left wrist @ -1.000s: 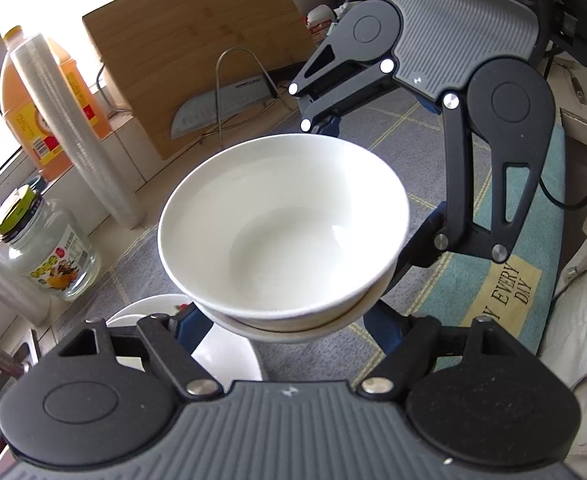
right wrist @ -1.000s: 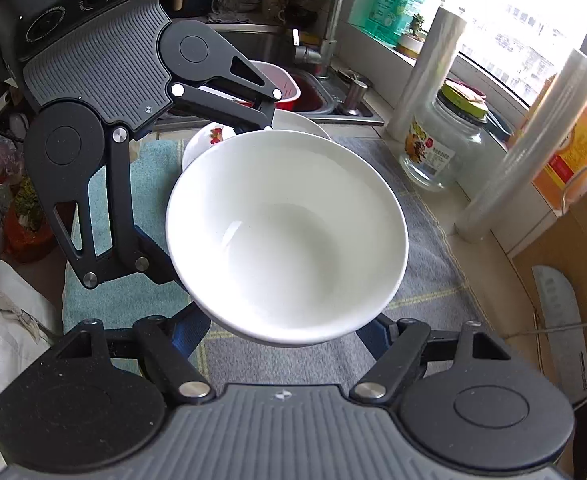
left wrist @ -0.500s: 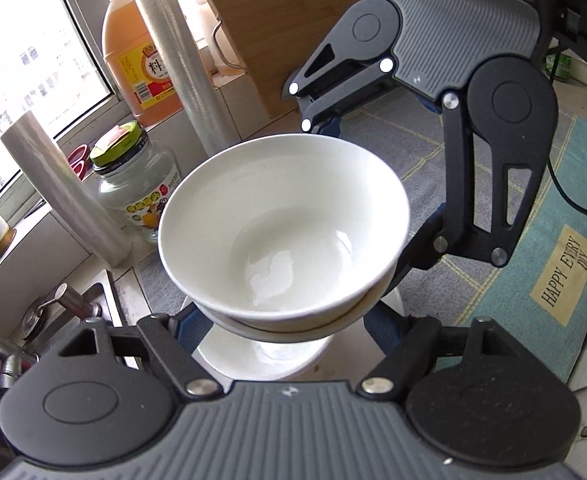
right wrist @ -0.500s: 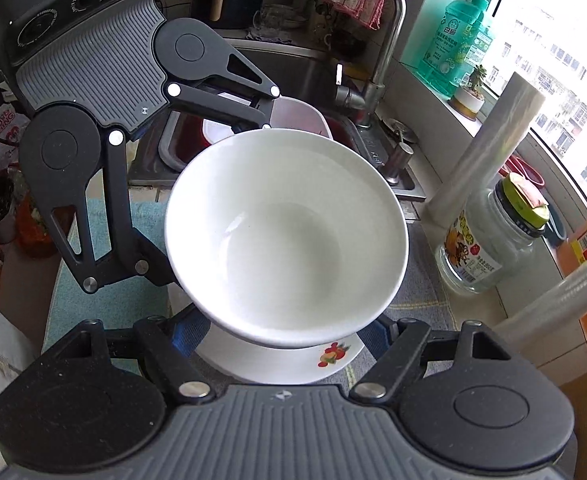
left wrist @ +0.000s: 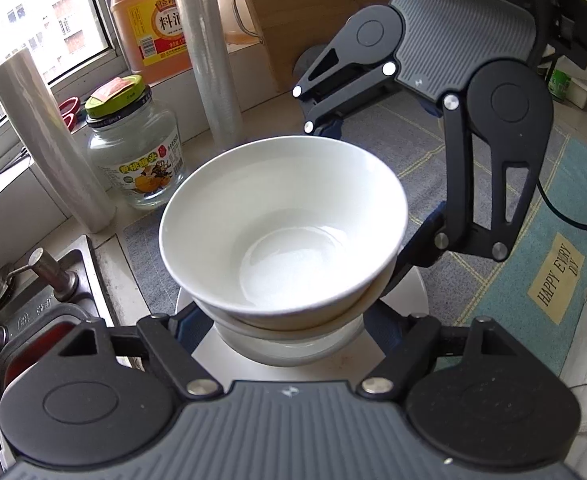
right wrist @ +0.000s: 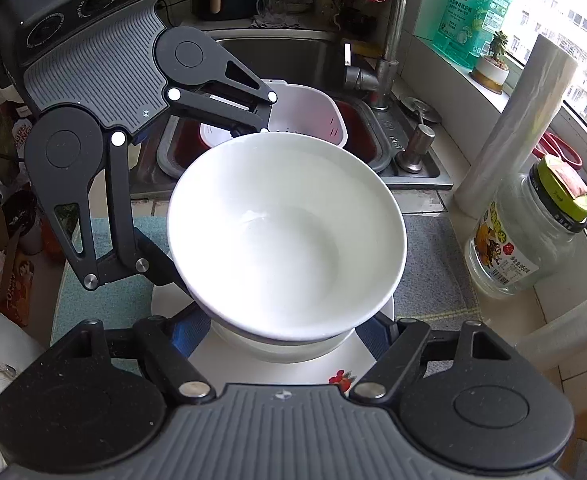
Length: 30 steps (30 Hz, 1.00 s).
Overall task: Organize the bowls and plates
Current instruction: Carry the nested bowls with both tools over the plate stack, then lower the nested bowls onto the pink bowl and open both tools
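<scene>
Bowl (left wrist: 283, 216) sits nested in a second bowl (left wrist: 289, 340), both held up between the two tongs, left tongs (left wrist: 289, 320) on one side, right tongs (right wrist: 283, 332) opposite. Directly below them, a plate (right wrist: 293, 368) on the mat (right wrist: 433, 280). Beyond the mat, the sink (right wrist: 293, 60) with a basket (right wrist: 313, 112) in it. Jar (right wrist: 525, 232) beside the mat by the window, between two rolls (left wrist: 45, 148).
</scene>
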Motion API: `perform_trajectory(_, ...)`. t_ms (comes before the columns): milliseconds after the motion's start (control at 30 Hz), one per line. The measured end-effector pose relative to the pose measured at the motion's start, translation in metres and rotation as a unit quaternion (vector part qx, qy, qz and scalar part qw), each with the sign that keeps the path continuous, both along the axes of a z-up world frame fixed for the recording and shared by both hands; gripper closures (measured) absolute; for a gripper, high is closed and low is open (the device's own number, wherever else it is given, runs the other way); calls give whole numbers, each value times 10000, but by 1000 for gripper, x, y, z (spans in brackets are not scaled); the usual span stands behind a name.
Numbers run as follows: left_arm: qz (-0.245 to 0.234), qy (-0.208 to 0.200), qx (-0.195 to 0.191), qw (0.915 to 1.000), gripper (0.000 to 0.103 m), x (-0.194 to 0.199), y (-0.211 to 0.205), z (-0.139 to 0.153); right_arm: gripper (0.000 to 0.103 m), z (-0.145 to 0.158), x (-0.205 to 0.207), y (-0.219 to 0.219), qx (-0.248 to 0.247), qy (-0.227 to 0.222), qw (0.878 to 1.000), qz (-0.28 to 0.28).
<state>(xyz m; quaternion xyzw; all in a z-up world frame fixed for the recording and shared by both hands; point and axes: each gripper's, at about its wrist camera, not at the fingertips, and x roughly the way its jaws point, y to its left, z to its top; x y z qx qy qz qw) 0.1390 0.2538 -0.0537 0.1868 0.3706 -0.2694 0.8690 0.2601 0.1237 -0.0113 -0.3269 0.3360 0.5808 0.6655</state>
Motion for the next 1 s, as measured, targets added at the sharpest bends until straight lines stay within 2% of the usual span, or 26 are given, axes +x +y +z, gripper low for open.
perform_trajectory(167,-134,274,-94,9995,22,6,0,-1,21,-3,4,-1,-58,213,9998,0)
perform_trajectory(400,-218,466,-89,9986,20,13,0,-1,21,-9,5,0,-187,180,9997,30)
perform_trajectory(833,-251,473,-30,9986,17,15,-2,0,18,-10,3,1,-253,101,9996,78)
perform_trajectory(1000,-236,406,36,9989,12,13,-2,-1,15,-12,2,2,-296,67,9995,52)
